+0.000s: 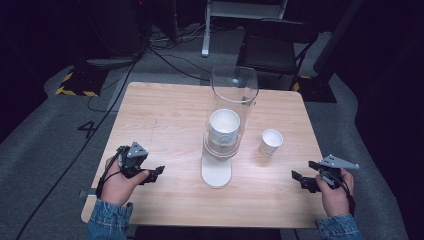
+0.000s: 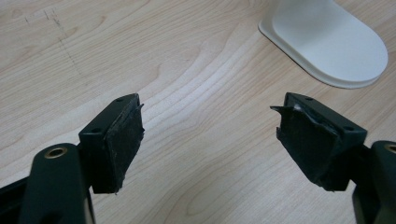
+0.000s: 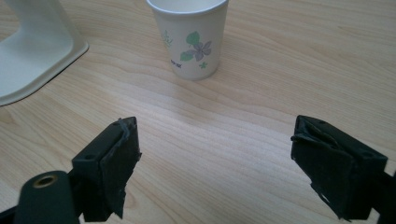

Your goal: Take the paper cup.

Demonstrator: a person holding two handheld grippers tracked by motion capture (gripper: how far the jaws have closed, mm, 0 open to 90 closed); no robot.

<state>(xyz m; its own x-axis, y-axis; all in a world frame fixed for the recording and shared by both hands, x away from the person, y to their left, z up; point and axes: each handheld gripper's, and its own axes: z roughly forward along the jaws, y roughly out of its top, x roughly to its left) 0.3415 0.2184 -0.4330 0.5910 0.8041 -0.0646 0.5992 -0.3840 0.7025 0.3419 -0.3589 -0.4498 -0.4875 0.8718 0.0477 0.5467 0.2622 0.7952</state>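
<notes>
Both tools rest low near the front edge of the pale wooden table (image 1: 165,107), each held in a hand; the left gripper (image 1: 156,172) has its jaws spread wide over bare wood and holds nothing, and the right gripper (image 1: 299,178) is likewise parted and empty; between them stands a tall clear plastic tube dispenser on a white rounded base (image 1: 216,172), with a stack of white paper cups (image 1: 224,127) nested inside it; a single white paper cup printed with a green and purple flower (image 3: 189,37) stands upright on the table to the right of the dispenser, apart from it, and straight ahead of the right gripper's jaws, near but untouched; this looks like the approach step, before any grasp; the next move, I judge, calls for the right gripper to go forward, straddle the thin cup wall and close gently so the cup neither crumples nor tips.
</notes>
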